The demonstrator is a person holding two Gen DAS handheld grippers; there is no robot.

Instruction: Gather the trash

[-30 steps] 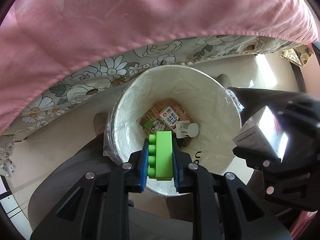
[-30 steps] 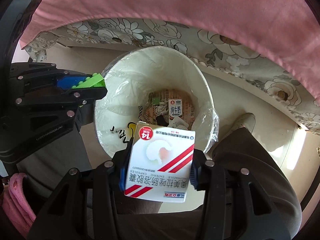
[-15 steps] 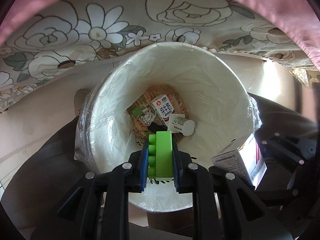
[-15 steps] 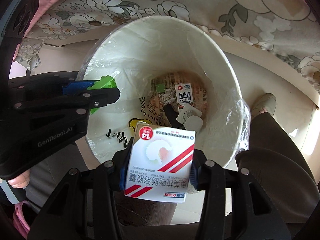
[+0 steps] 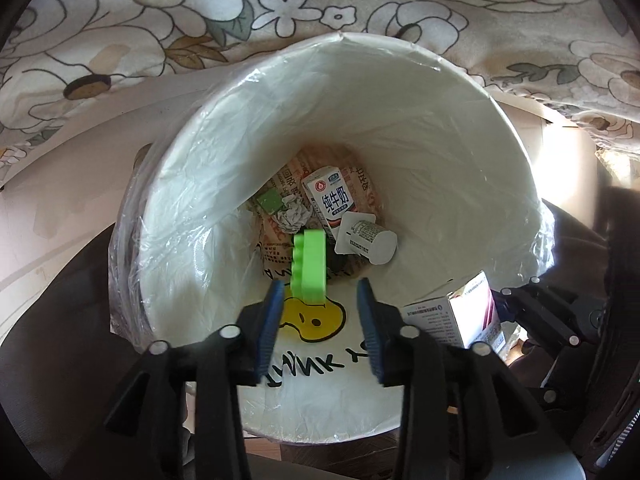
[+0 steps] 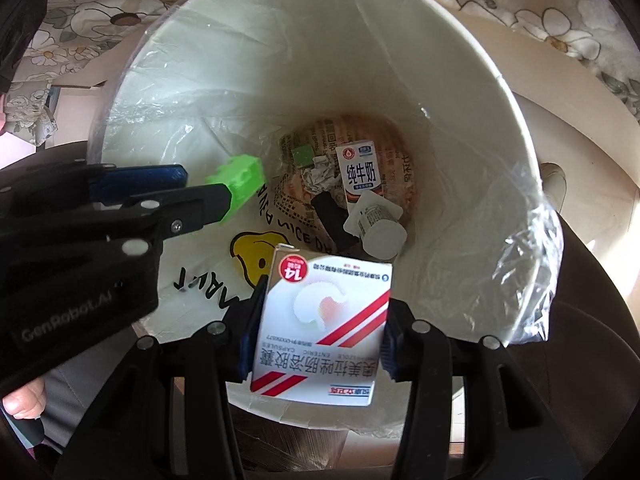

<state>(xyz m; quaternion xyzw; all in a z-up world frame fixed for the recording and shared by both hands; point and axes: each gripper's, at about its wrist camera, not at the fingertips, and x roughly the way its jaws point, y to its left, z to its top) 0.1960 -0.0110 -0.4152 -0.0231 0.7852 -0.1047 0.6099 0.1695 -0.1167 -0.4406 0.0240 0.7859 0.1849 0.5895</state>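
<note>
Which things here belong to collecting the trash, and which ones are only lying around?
Part of the job:
- green block, loose between the open left gripper fingers, over the bin
- medicine box, held by the right gripper
- white bin with plastic liner
- milk carton, small bottle and crumpled paper on the bin's bottom

Just lying about:
- flowered cloth behind the bin

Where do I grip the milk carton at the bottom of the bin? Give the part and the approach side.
Grip the milk carton across its two long sides, toward the end away from the small white bottle, coming straight down through the bin opening. It lies printed face up, and the bottle crowds its other end.
</note>
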